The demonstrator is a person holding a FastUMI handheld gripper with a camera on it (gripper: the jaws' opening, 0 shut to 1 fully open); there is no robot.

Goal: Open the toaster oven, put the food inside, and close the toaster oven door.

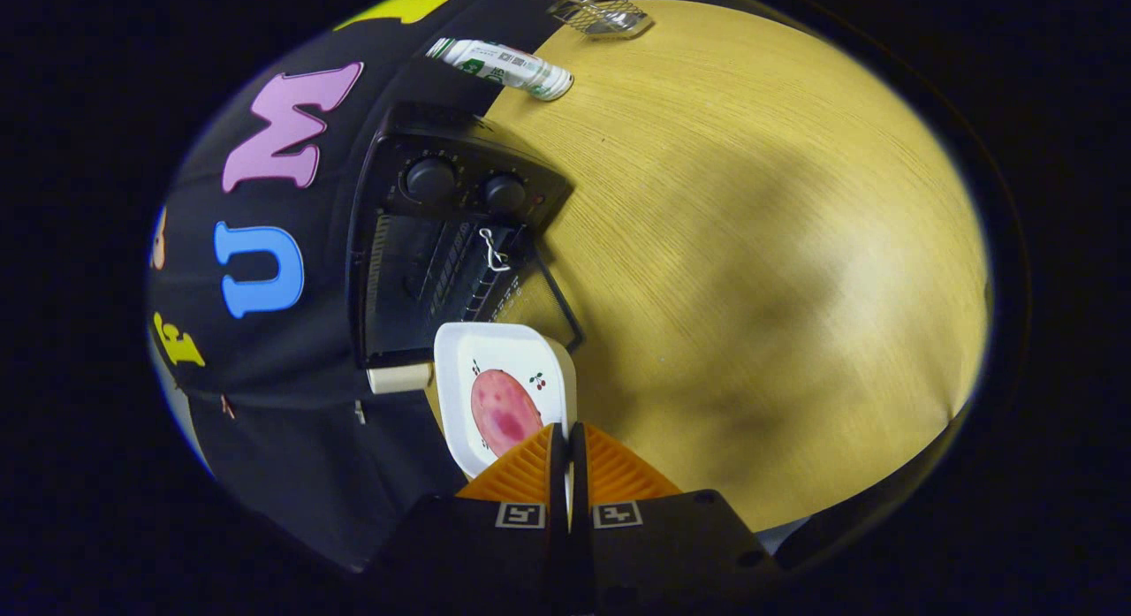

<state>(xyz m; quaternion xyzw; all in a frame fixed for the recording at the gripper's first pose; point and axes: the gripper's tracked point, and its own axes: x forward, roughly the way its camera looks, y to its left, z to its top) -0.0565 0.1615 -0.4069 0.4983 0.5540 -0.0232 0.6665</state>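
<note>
White plastic is what I have in the grip: a shallow square dish with one pink slice of ham lying on it, and small cherry prints on its face. My gripper has its fingers drawn nearly together on the near rim of that dish, only a thin slit showing between them, so I judge both are pinching the edge. The dish hangs just ahead of the fingers, its far side at the mouth of the black toaster oven, whose door is already swung open.

My worries from here: I hold the dish by one thin edge, so it may pivot or slip, and any tilt could slide the ham off. The far rim could also catch the open door or the wire rack as I push in, since the view is rolled and my alignment is hard to judge.

Counting: one oven with two knobs, one dish, one slice, one bottle lying on the wooden table beyond the oven, and one wire mesh piece farther off.
</note>
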